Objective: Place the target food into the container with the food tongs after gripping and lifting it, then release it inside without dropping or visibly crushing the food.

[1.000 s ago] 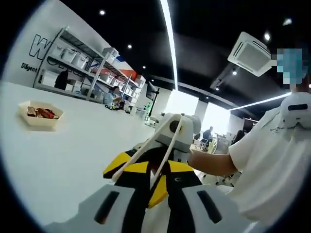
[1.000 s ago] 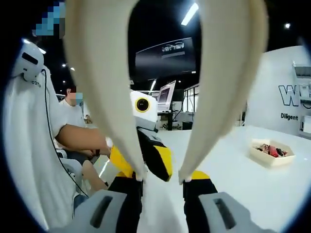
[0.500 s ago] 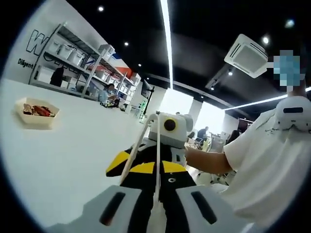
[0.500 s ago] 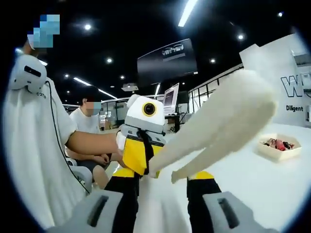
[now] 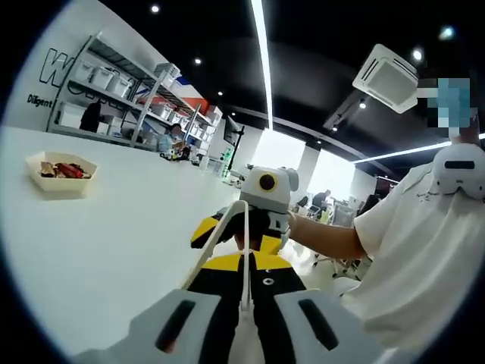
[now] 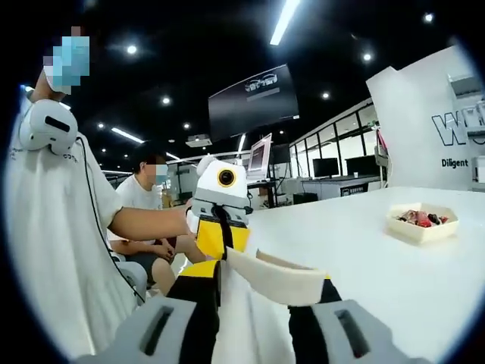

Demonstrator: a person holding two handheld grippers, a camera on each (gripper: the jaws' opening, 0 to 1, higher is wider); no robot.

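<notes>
So the right gripper (image 6: 254, 292) has its black jaws clamped on a pair of cream plastic food tongs (image 6: 274, 276), which lie tipped over sideways across the jaw tips. In the left gripper view those tongs (image 5: 227, 243) show edge-on, two thin pale arms rising from the left gripper (image 5: 241, 303); whether its jaws are pinching them or just close together, I can't tell. Both grippers face each other over a white table (image 6: 402, 280). The food, reddish-brown bits, sits in a cream hexagonal tray (image 6: 421, 223) well away on the table, also seen in the left gripper view (image 5: 61, 172).
</notes>
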